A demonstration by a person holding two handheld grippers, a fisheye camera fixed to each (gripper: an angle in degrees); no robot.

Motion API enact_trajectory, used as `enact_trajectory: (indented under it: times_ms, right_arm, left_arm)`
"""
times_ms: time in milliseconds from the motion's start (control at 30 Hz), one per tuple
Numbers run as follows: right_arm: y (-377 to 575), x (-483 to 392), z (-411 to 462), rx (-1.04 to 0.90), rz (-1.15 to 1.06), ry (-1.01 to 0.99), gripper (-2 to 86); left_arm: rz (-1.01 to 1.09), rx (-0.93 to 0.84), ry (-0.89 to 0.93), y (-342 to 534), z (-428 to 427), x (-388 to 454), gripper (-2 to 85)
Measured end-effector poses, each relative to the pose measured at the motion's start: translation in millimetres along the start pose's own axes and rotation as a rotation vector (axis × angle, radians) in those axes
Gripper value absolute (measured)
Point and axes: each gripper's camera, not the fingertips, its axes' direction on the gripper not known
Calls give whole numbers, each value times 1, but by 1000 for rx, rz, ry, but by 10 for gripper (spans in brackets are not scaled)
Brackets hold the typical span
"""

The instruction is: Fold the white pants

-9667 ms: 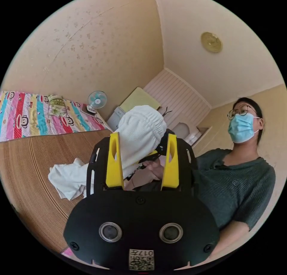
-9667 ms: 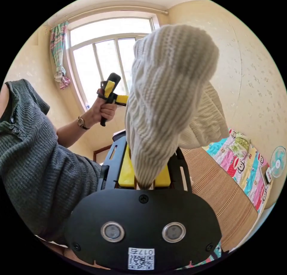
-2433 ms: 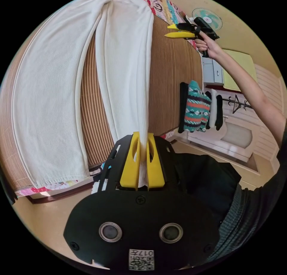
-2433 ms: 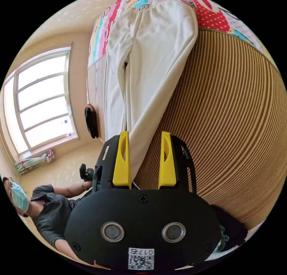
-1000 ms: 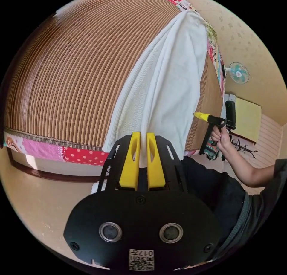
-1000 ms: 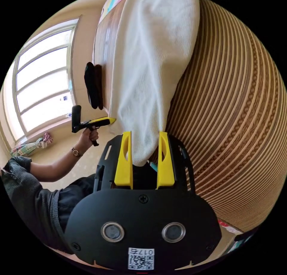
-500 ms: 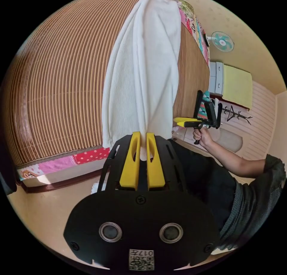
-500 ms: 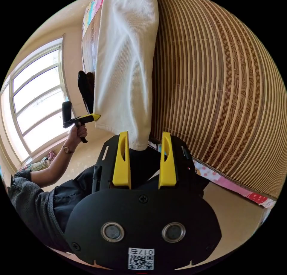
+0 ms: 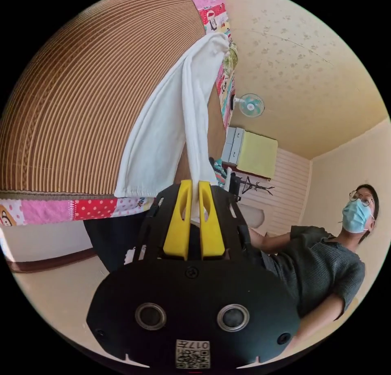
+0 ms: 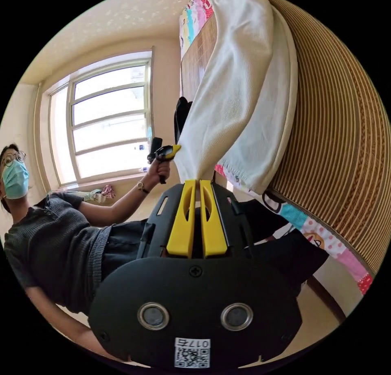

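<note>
In the left gripper view, a bed covered by a ribbed brown bamboo mat (image 9: pixel 81 106) with a bright patchwork sheet (image 9: pixel 61 210) along its edge sits in a pale yellow room, with a small fan (image 9: pixel 250 105) on the far wall and a person (image 9: pixel 321 265) standing beside the bed. The white pants (image 9: pixel 163 134) lie lengthwise on the mat, one leg hem reaching the bed's edge and the other lifted off it. The left hand-held gripper (image 9: pixel 194 191) has its yellow jaws closed together on that raised hem. In the right gripper view, a large window (image 10: pixel 110 118) lights the room, and the same mat (image 10: pixel 346 146) curves away to the right. Here the pants (image 10: pixel 244 89) rise as a doubled band from the bed edge, and the right hand-held gripper (image 10: pixel 195 187) is clamped on the hem corner, jaws nearly meeting; the left hand-held gripper (image 10: pixel 169 151) pinches the cloth just beside it. The ribbed knit looks soft, light and limp, so it will likely sag between holds; hem corners seem the best places to grip.
</note>
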Motion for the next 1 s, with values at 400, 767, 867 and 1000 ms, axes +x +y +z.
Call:
enact_trajectory:
  times_ms: [400, 767, 867, 1000]
  right_arm:
    - [-16, 29, -2, -58, 88, 162, 133]
    - [-56, 66, 21, -36, 161, 57, 52]
    - [-27, 52, 6, -58, 139, 113, 37]
    - [24, 65, -4, -99, 219, 0, 39]
  left_arm:
    - [-192, 111, -405, 2, 73, -16, 72]
    - [-51, -274, -410, -65, 208, -24, 66]
    - [39, -221, -446, -31, 228, 5, 51]
    - [-87, -381, -370, 4, 273, 4, 55]
